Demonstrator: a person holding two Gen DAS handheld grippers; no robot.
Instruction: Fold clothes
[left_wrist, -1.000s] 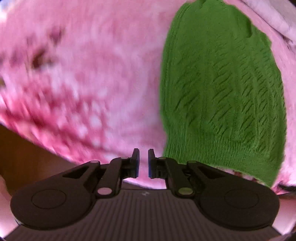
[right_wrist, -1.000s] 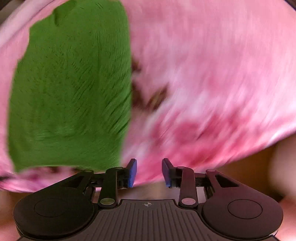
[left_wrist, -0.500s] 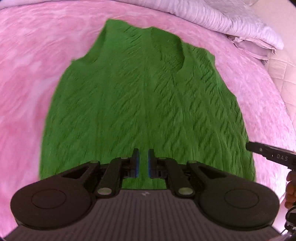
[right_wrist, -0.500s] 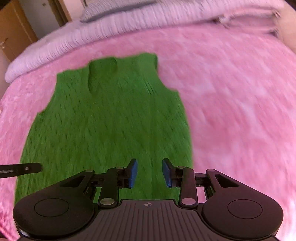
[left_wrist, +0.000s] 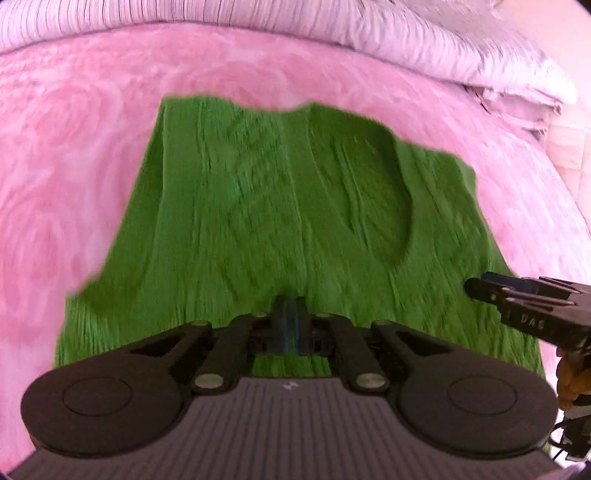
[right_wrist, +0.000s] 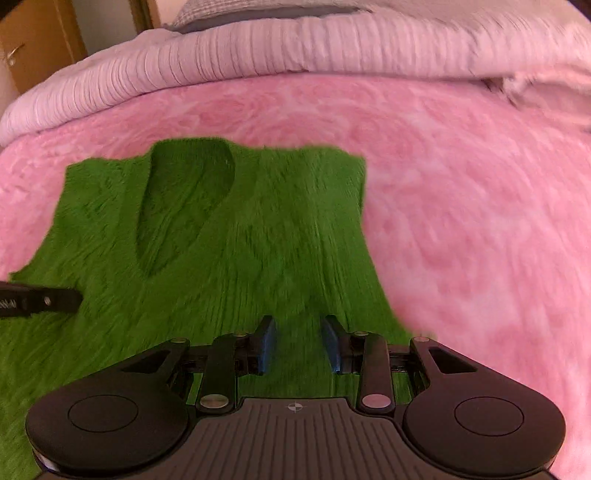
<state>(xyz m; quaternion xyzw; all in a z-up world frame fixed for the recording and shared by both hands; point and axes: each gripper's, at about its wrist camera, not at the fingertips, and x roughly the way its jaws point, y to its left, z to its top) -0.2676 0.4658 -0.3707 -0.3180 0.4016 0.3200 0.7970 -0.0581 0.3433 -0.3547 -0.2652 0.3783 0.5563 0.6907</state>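
A green knitted sleeveless vest (left_wrist: 258, 206) lies flat on the pink blanket, V-neck at the far end. My left gripper (left_wrist: 290, 317) hangs over its left half just below the neckline. Its jaws are closing the last bit, pads together, with nothing between them. My right gripper (right_wrist: 298, 332) hovers over the vest (right_wrist: 258, 229) near its right edge, open, blue pads apart and empty. Each gripper shows in the other's view: the right gripper (left_wrist: 517, 306) at the right edge, the left gripper (right_wrist: 37, 301) at the left edge.
The fluffy pink blanket (right_wrist: 480, 221) covers the bed all round the vest. A bunched pale lilac quilt (left_wrist: 369, 44) runs along the far side. A wooden door (right_wrist: 37, 40) stands behind the bed at far left.
Both grippers swung from the blanket beside the vest to above it, then moved up from the hem toward the neckline. The left pads came together.
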